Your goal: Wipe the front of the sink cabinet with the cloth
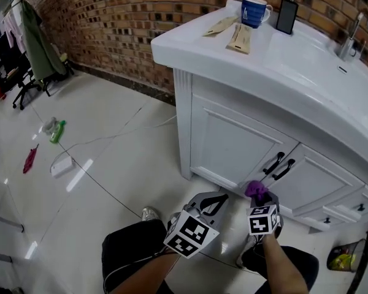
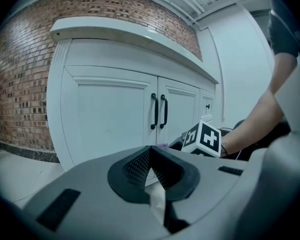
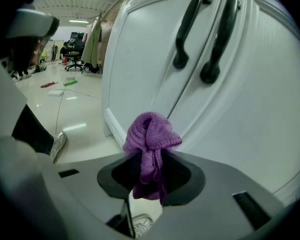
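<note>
Right gripper view shows your right gripper [image 3: 150, 156] clamped on the purple cloth [image 3: 151, 134], which bunches into a knot just past the jaw tips. The front of the sink cabinet [image 3: 140, 49] stands close ahead of that gripper, with the two black door handles [image 3: 187, 31] above and ahead of it. No view shows whether the cloth touches the cabinet front; it appears to be just short of it. Your left gripper [image 2: 151, 165] is closed with nothing between its jaws. The right gripper lies ahead of it and to its right.

Progress assessment: the cloth is gripped and presented to the lower part of the cabinet front, so pick-up is complete. No wiped area can be made out on the white panels. Treat the doors [image 1: 233, 143], the drawer fronts [image 1: 349, 210] to the right of the right gripper and the corner post [image 1: 183, 121] to its left as not yet wiped
</note>
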Demonstrator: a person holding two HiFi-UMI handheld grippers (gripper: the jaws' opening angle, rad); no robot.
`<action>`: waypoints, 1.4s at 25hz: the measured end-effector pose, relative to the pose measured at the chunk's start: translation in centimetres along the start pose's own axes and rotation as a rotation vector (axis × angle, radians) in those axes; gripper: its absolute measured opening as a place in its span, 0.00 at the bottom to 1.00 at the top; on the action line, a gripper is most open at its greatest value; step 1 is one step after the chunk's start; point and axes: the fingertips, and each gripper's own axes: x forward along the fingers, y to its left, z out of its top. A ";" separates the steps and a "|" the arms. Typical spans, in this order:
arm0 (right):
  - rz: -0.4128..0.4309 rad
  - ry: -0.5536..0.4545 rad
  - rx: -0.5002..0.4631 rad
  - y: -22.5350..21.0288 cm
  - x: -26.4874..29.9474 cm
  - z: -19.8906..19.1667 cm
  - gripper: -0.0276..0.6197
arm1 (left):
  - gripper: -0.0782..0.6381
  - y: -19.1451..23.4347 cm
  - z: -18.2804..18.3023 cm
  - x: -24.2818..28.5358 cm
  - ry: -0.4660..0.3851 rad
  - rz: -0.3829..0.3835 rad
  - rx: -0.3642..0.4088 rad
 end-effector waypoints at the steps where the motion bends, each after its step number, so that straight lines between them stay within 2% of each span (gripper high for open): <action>1: -0.001 -0.018 -0.003 -0.3 -0.8 0.6 0.22 | 0.11 -0.5 0.1 -0.1 0.003 -0.001 -0.001; 9: -0.012 -0.168 0.009 -2.3 -6.7 4.2 0.22 | 0.11 -3.3 1.2 -1.3 0.026 0.014 0.005; 12: -0.003 -0.227 0.014 -2.2 -10.1 4.8 0.22 | 0.11 -4.7 1.9 -2.5 0.014 0.020 -0.037; 15: 0.011 -0.289 0.067 -2.4 -14.5 5.4 0.22 | 0.11 -6.5 2.9 -3.9 0.002 0.017 -0.097; 22: 0.029 -0.483 0.171 -3.3 -26.5 6.5 0.22 | 0.11 -12.2 7.2 -7.5 -0.087 -0.022 -0.096; 28: 0.023 -0.596 0.228 -3.5 -35.7 4.6 0.22 | 0.11 -18.6 9.5 -10.3 -0.131 -0.069 -0.052; 35: -0.022 -0.653 0.301 -4.1 -44.7 -0.6 0.22 | 0.11 -27.6 11.5 -13.4 -0.160 -0.145 0.004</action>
